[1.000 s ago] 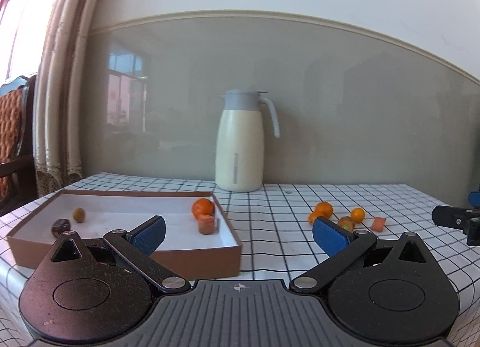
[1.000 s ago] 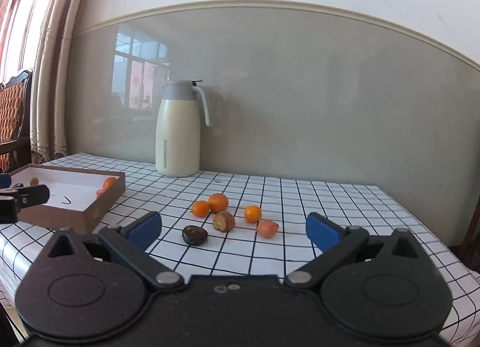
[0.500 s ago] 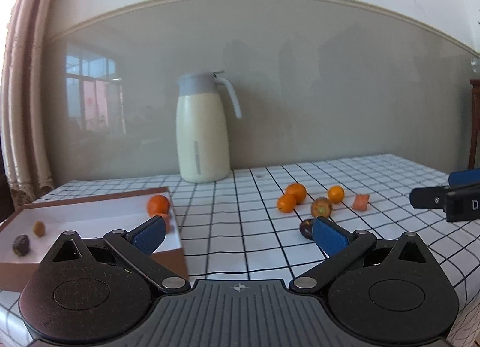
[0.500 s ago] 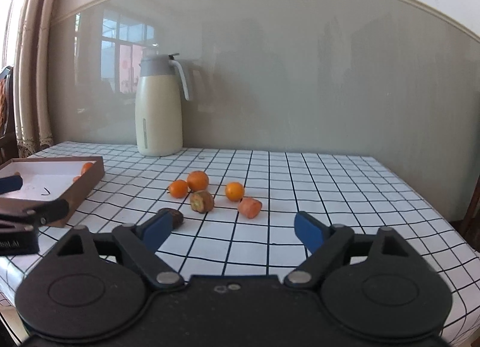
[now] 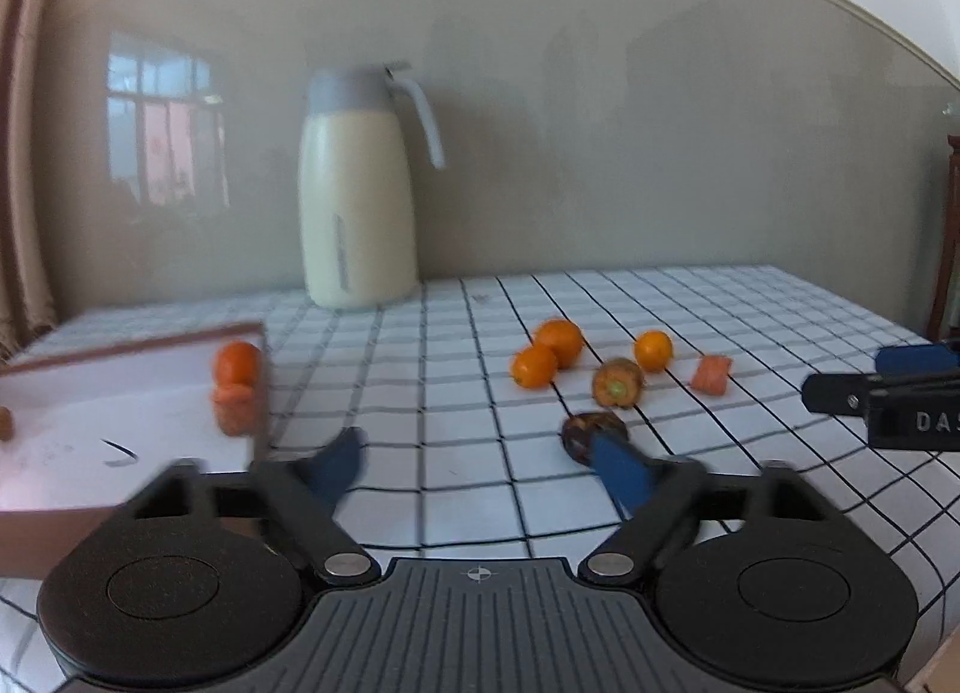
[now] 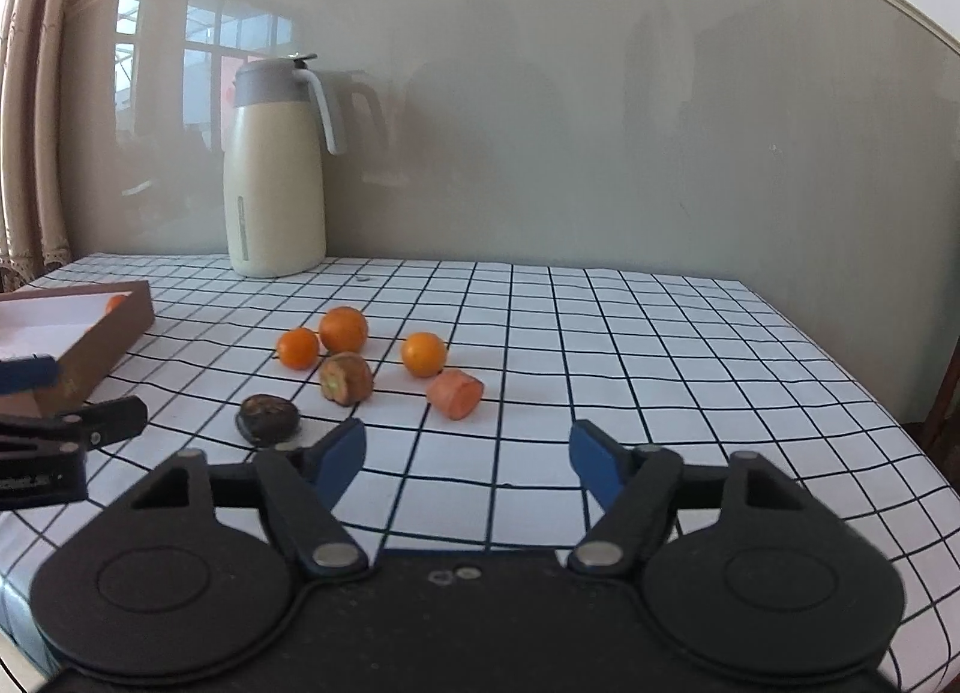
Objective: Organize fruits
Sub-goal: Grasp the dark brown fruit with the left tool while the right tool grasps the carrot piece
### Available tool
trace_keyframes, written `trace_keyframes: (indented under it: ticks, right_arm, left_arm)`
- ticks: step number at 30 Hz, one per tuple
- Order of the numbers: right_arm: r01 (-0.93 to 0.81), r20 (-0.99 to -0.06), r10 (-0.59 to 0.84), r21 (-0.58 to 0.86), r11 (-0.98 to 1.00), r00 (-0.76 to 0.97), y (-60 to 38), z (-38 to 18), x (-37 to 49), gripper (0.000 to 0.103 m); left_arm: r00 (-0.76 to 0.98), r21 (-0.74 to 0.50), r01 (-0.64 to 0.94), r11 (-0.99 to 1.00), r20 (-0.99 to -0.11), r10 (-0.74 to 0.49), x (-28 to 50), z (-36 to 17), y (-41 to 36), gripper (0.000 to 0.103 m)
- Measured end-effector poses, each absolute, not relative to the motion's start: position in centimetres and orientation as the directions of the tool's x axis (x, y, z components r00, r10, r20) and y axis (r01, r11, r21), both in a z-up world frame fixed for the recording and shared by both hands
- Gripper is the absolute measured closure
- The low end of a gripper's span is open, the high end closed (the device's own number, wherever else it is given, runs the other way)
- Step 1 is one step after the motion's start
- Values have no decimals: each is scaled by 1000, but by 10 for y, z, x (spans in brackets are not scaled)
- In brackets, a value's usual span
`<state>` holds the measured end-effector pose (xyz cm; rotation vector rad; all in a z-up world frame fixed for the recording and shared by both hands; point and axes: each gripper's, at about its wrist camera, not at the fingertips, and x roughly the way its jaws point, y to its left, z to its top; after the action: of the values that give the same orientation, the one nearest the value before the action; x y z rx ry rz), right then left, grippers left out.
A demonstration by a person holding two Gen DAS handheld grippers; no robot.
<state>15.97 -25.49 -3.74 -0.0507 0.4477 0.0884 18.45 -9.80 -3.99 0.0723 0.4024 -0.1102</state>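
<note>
A loose cluster of fruit lies mid-table: three small oranges [image 6: 342,329], a brownish cut fruit [image 6: 345,378], a dark wrinkled fruit [image 6: 267,419] and an orange cut piece [image 6: 456,393]. My right gripper [image 6: 467,460] is open and empty just in front of them. My left gripper [image 5: 480,468] is open and empty; its right finger tip overlaps the dark fruit [image 5: 591,432]. The brown box [image 5: 120,435] at left holds an orange [image 5: 237,362] and a cut piece.
A cream thermos jug [image 6: 277,171] stands at the back by the wall. The table has a checked cloth [image 6: 660,369]. The box's near corner [image 6: 114,327] lies left of the fruit. A curtain hangs at far left.
Both grippers have swung toward the fruit cluster and come closer to it. The left gripper turned right, away from the box. Both stayed open.
</note>
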Motion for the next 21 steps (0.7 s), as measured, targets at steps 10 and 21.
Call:
trace_keyframes:
  ticks: [10,21]
  right_arm:
    - [-108,-468,89,-14,994,879,-259,-43,189,45]
    - [-130,-518,108,-6,992,849,-258,-53,225,58]
  left_arm:
    - [884,31,147,989,-452,-117,218,-48,-126,34]
    - [844,28,163,986,-522,-125,251,-51,-146,48]
